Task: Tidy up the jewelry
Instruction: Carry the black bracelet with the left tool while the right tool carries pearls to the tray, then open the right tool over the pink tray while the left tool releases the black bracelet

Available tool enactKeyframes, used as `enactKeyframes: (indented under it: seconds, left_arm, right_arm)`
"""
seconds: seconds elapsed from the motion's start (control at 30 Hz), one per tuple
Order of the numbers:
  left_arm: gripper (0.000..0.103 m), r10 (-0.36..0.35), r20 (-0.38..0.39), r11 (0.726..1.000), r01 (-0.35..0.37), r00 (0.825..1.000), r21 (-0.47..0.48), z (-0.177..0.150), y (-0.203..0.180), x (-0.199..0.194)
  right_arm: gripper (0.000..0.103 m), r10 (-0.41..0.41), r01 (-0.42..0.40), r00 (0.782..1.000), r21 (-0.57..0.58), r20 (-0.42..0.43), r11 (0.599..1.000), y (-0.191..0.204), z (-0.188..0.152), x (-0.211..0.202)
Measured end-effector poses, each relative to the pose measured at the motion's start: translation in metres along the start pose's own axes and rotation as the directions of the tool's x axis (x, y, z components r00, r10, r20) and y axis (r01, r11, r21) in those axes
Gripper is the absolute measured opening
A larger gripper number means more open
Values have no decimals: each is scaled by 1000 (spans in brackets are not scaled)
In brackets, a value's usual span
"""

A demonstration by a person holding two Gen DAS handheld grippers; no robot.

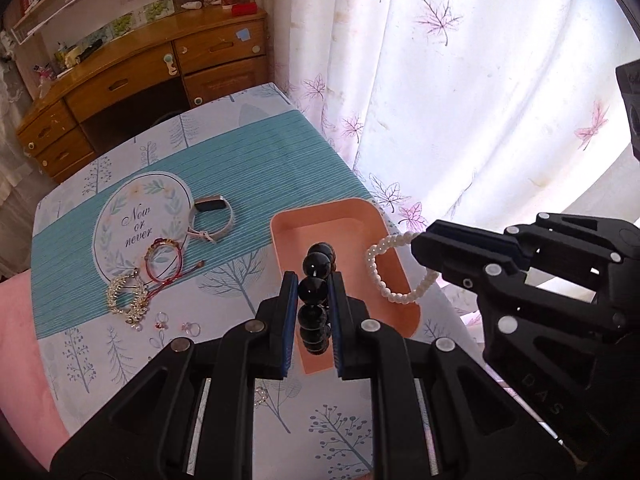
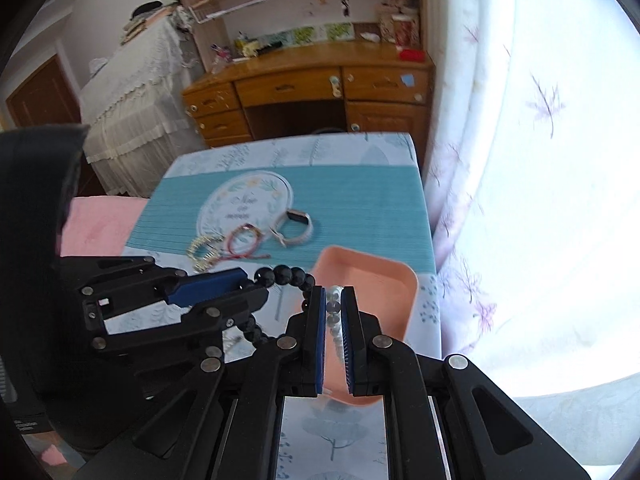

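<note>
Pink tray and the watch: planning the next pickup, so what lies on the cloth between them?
Nothing: in the left wrist view only bare teal-striped tablecloth separates the watch from the pink tray. The right wrist view agrees.

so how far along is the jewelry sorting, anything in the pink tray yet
Nothing lies in the pink tray yet; its floor shows bare. In hand: the left gripper is shut on the black bead bracelet and the right gripper on the white pearl bracelet, both above the tray. Left on the table: the watch, the red cord bracelet, the gold bracelet and some small rings.
</note>
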State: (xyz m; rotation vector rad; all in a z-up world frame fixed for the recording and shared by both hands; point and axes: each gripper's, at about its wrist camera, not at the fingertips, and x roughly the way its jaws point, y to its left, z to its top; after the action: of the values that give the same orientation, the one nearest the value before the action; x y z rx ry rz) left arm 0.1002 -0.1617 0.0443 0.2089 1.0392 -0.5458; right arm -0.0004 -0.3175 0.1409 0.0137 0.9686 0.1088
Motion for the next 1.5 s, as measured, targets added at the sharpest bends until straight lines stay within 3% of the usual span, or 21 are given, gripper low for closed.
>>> enactKeyframes:
  seconds: [0.2, 0.4, 0.53, 0.63, 0.7, 0.73, 0.8, 1.07, 1.23, 1.5]
  left_arm:
    - [13, -13, -43, 1000, 13, 999, -10, 2, 3, 37]
    - [13, -19, -94, 999, 15, 995, -40, -2, 11, 63]
    - [13, -8, -82, 999, 4, 997, -52, 3, 15, 63]
    - [13, -2, -74, 999, -2, 997, -54, 7, 18, 61]
    - [13, -1, -72, 998, -3, 997, -58, 9, 19, 61]
    - [13, -2, -72, 998, -2, 997, -58, 10, 19, 61]
    - [13, -3, -72, 998, -1, 997, -57, 12, 18, 61]
    - [14, -25, -107, 999, 20, 994, -46, 17, 5, 79]
    - [39, -64, -141, 996, 55, 988, -65, 17, 1, 86]
    - [39, -44, -81, 997, 39, 996, -70, 6, 16, 59]
  right_arm:
    - [7, 11, -5, 995, 66, -101, 998, -34, -15, 61]
    - [8, 33, -15, 985, 107, -168, 994, -34, -20, 115]
    - [8, 56, -29, 980, 139, -191, 990, -35, -24, 140]
    - [9, 151, -114, 967, 180, -207, 977, -28, -23, 151]
    - [17, 210, -166, 955, 210, -209, 963, -24, -22, 155]
    - [24, 217, -173, 955, 216, -202, 961, -23, -22, 156]
    - [28, 197, -157, 962, 211, -187, 965, -19, -21, 153]
    - [28, 157, -121, 974, 207, -167, 971, -25, -24, 133]
    - [28, 146, -107, 973, 216, -177, 971, -28, -27, 133]
    - [28, 128, -95, 977, 190, -172, 977, -25, -33, 121]
